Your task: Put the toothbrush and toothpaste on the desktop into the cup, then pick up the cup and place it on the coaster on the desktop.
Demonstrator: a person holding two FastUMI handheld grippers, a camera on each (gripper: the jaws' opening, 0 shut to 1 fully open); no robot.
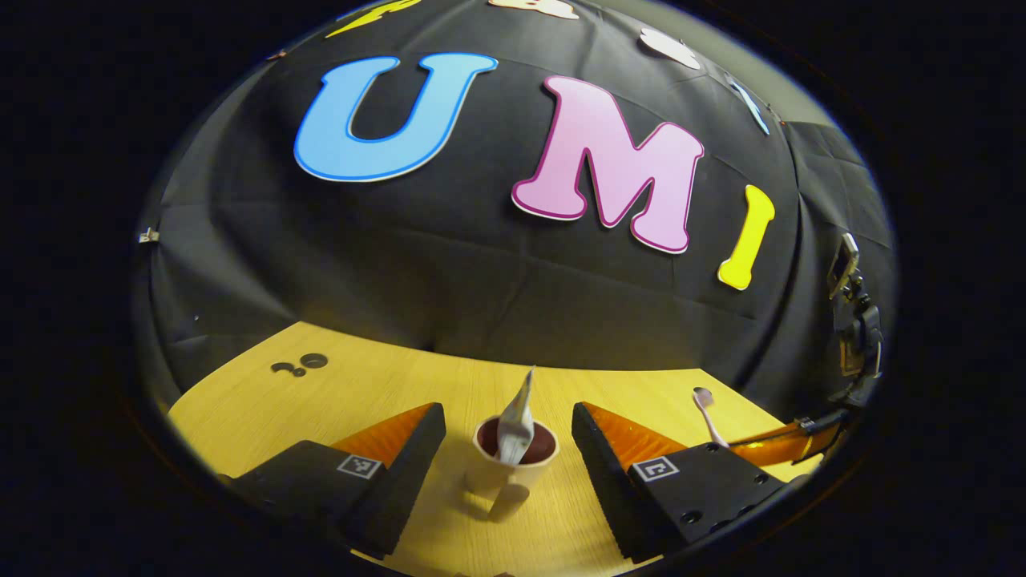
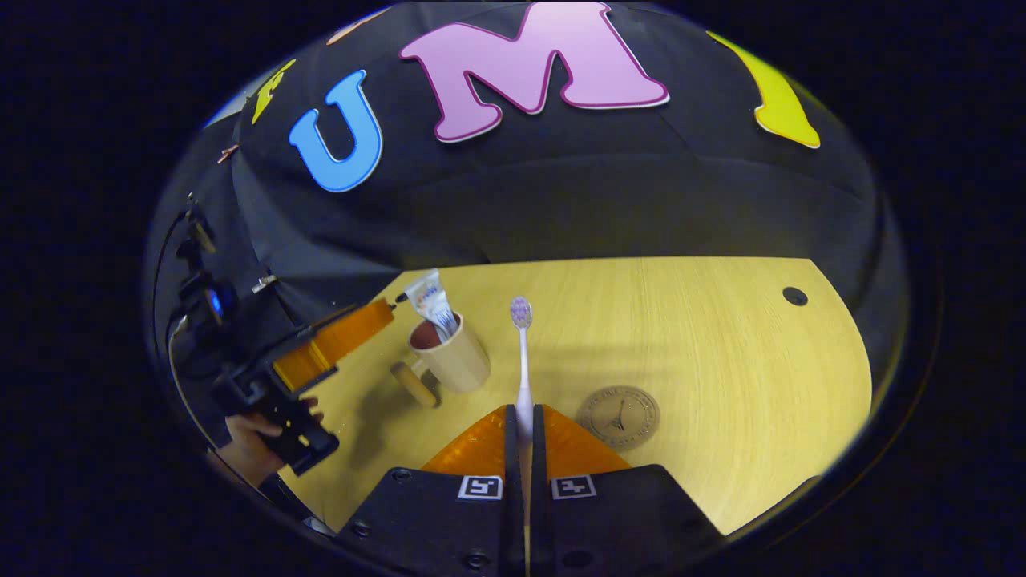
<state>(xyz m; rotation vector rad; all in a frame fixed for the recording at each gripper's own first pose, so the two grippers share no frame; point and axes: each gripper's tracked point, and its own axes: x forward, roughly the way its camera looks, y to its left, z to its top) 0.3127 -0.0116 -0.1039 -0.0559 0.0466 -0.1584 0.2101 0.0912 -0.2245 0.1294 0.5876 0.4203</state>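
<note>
A beige cup [image 1: 501,473] [image 2: 453,358] with a dark inside stands on the wooden desktop [image 1: 337,393], and a white toothpaste tube [image 1: 517,421] [image 2: 430,300] sticks up out of it. My left gripper [image 1: 506,449] is open, its fingers wide on either side of the cup without touching it. My right gripper [image 2: 523,429] is shut on the handle of a toothbrush [image 2: 523,361], whose head points away toward the wall. The toothbrush [image 1: 707,413] also shows at the right of the left gripper view. A round brown coaster [image 2: 619,417] lies flat just right of my right gripper.
A person's hand [image 2: 252,449] holds the left gripper at the left of the right gripper view. Small dark holes [image 1: 300,365] [image 2: 794,296] mark the desktop near its far corners. The black cloth wall closes off the back.
</note>
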